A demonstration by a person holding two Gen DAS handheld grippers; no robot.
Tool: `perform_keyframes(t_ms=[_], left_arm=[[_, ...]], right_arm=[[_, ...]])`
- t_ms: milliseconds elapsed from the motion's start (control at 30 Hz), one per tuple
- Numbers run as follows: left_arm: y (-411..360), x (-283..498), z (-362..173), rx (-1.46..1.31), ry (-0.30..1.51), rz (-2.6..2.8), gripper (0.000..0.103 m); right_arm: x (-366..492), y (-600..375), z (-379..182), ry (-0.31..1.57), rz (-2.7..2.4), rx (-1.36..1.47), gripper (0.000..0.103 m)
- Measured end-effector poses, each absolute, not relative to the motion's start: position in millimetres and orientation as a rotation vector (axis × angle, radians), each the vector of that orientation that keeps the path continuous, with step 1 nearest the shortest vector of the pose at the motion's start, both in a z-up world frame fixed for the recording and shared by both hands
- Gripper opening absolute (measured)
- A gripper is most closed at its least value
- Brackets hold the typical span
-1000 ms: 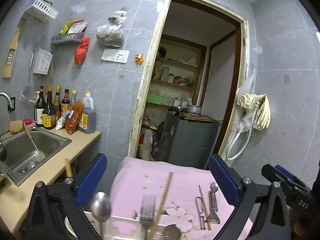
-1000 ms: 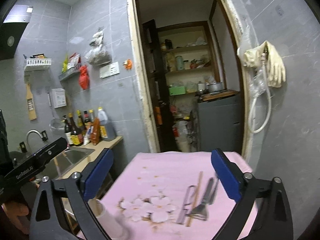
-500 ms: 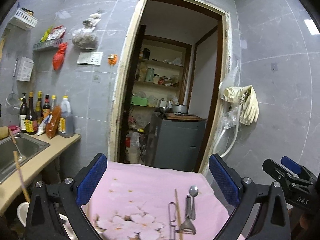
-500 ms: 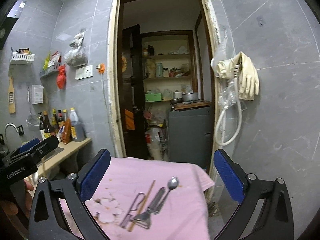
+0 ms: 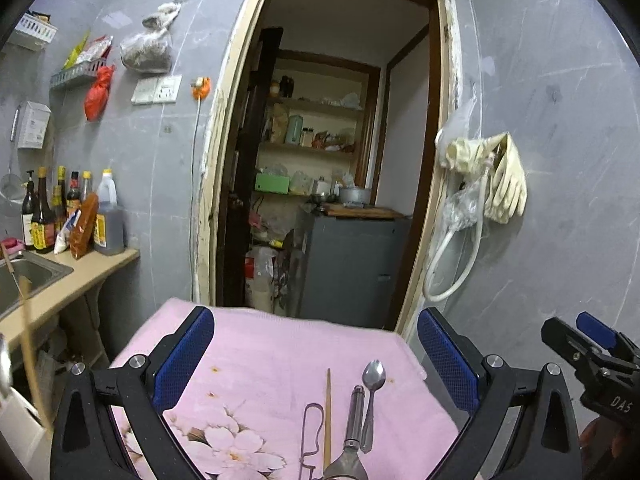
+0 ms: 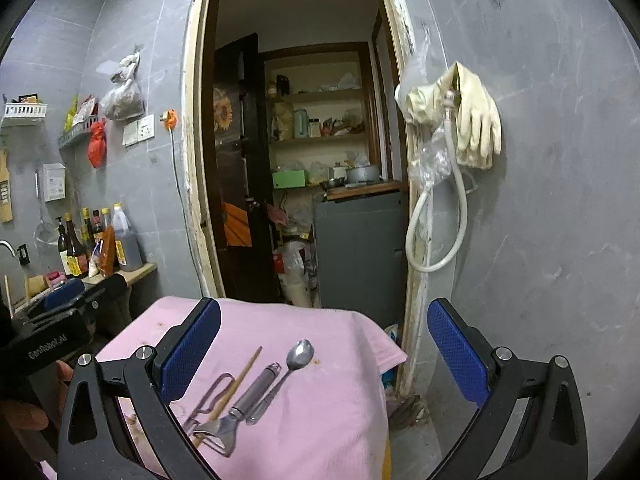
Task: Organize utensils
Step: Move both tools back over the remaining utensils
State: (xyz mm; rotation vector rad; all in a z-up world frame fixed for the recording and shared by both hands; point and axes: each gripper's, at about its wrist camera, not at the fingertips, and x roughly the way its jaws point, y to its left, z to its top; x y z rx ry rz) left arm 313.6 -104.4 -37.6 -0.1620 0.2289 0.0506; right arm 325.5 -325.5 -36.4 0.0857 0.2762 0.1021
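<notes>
While both grippers hang above a table draped in a pink cloth (image 5: 280,356), neither holds anything. The left gripper (image 5: 314,364) has its blue-padded fingers (image 5: 184,354) spread wide, and the right gripper (image 6: 324,354) is spread just as wide, nothing between its fingers (image 6: 456,350).

Four utensils lie close together on the cloth, toward its right side: a small spoon (image 5: 373,388), a steel peeler (image 5: 354,424) just beside it, a single wooden chopstick (image 5: 328,412), and a bent wire tool (image 5: 311,432) at the left of the row. From the right wrist camera the same spoon (image 6: 294,364), peeler (image 6: 240,404) and chopstick (image 6: 236,384) lie slanted near the left finger.

At the far left stands a counter (image 5: 80,280) with a sink (image 5: 28,276) and a row of bottles (image 5: 68,216). Yellow rubber gloves (image 6: 468,120) hang on the grey wall beside an open doorway (image 6: 304,160).
</notes>
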Motion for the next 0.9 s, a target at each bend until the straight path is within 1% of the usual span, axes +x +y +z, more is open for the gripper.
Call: perform_keyframes(t_ms=[500, 567, 600, 633, 767, 867, 900], left_arm=[[-107, 388, -119, -0.121, 0.508, 0.074, 0.102], [-107, 395, -127, -0.119, 0.544, 0.058, 0.096], [-106, 398, -130, -0.117, 0.560, 0.052, 0.085], [-106, 401, -134, -0.116, 0.581, 0.041, 0.079], [-108, 409, -146, -0.116, 0.631, 0.017, 0.072], [-111, 416, -154, -0.104, 0.674, -0.002, 0.064], [-112, 418, -156, -0.097, 0.691, -0.007, 0.060]], right_arm=[[406, -326, -105, 0.423, 0.222, 0.128, 0.102], [418, -322, -115, 0.463, 0.244, 0.137, 0.101], [423, -320, -120, 0.484, 0.256, 0.140, 0.101], [429, -318, -125, 0.508, 0.269, 0.144, 0.101], [447, -309, -148, 0.592, 0.307, 0.152, 0.101], [459, -301, -164, 0.654, 0.333, 0.142, 0.092], [464, -297, -171, 0.684, 0.345, 0.136, 0.088]])
